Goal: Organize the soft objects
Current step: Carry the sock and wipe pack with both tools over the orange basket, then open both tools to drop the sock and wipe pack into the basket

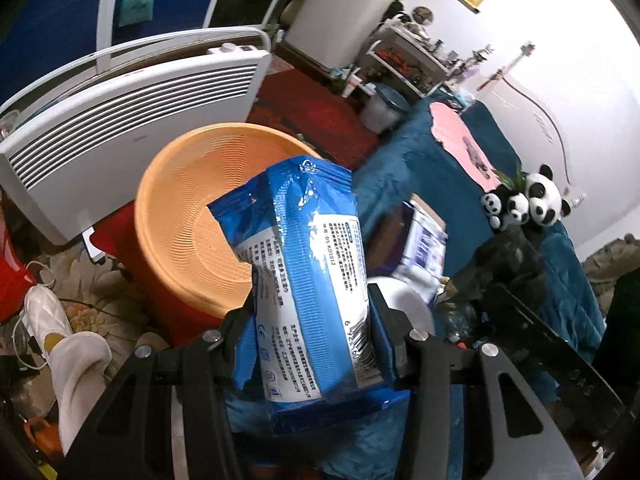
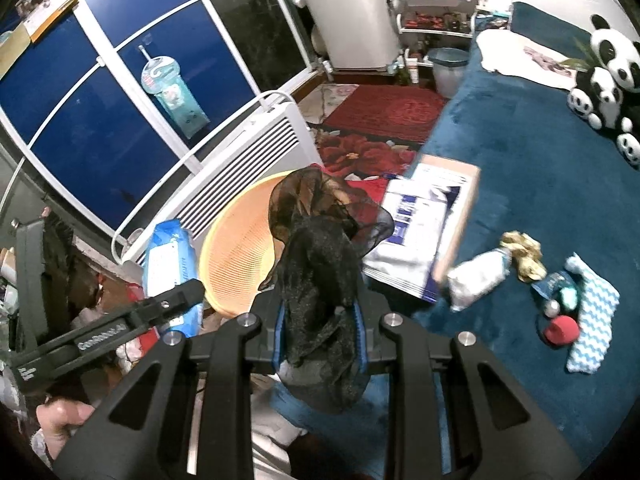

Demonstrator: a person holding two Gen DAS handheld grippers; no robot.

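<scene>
My left gripper [image 1: 312, 312] is shut on a blue and white wipes pack [image 1: 308, 272], held upright just in front of an orange basket [image 1: 168, 216]. The pack [image 2: 172, 264] and the left gripper [image 2: 120, 320] also show in the right wrist view, left of the basket [image 2: 236, 264]. My right gripper [image 2: 320, 320] is shut on a black sheer cloth [image 2: 320, 256] that bunches up above the jaws, near the basket's right rim.
A white heater [image 1: 132, 128] stands behind the basket. On the blue bed cover [image 2: 520, 184] lie a flat box [image 2: 424, 232], a white pack [image 2: 476, 276], a gold scrunchie [image 2: 524, 260], a red ball [image 2: 560, 330] and a zigzag cloth [image 2: 592, 320]. Panda plushies [image 2: 608, 76] sit at the back.
</scene>
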